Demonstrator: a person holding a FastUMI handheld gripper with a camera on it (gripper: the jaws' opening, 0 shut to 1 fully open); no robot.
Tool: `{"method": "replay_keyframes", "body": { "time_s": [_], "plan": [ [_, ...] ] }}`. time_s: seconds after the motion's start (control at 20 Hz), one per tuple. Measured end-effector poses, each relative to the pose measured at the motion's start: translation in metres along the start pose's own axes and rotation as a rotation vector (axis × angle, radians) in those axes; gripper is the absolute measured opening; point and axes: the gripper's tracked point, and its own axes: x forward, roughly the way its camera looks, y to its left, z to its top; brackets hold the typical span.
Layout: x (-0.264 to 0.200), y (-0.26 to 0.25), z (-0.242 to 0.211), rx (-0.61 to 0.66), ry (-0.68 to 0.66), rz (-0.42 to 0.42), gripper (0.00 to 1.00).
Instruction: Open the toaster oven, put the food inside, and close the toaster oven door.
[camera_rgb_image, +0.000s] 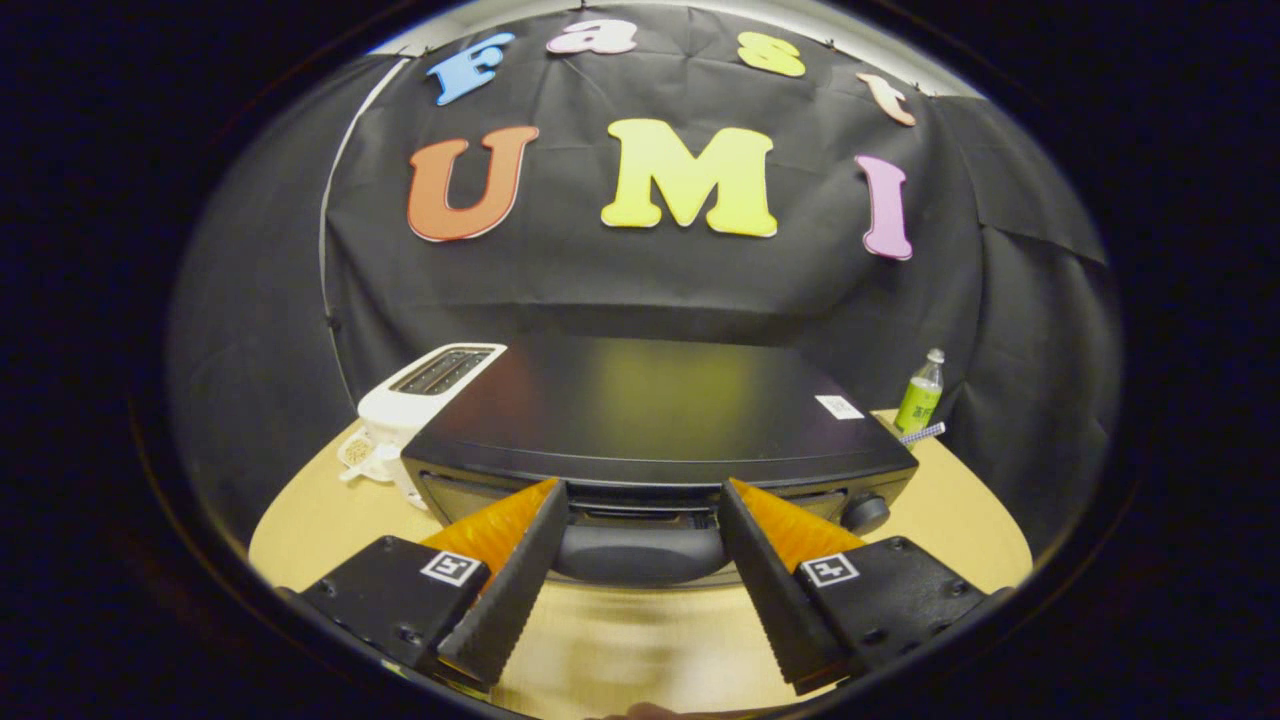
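Left of the toaster oven (655, 415), touching or just beside its corner, sits a white slot toaster (425, 400), slots up, contents too dark to tell. The toaster oven sits on the wooden table (620, 650), door shut, inside hidden. Your gripper (640, 492) hovers at its top front edge, fingers spread apart, door handle (640, 552) between them, not clamped; contact unclear. Knob (866, 513) sits at the oven's right front. Right of the oven, a green bottle (921, 395) stands upright, a small striped thing just beside it.

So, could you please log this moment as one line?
gripper: open, fingers astride door handle | toaster oven: door closed | stage: reaching to open
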Motion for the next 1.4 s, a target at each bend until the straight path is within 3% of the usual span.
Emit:
{"method": "replay_keyframes", "body": {
  "time_s": [0.3, 0.65, 1.15, 1.4],
  "plan": [
    [0.0, 0.003, -0.017, 0.08, 0.047, 0.05, 1.0],
    [-0.003, 0.002, -0.035, 0.058, 0.046, 0.072, 1.0],
    [-0.036, -0.004, -0.129, 0.002, 0.053, 0.055, 1.0],
    [-0.036, -0.006, -0.144, 0.002, 0.023, 0.077, 0.99]
  ]
}}
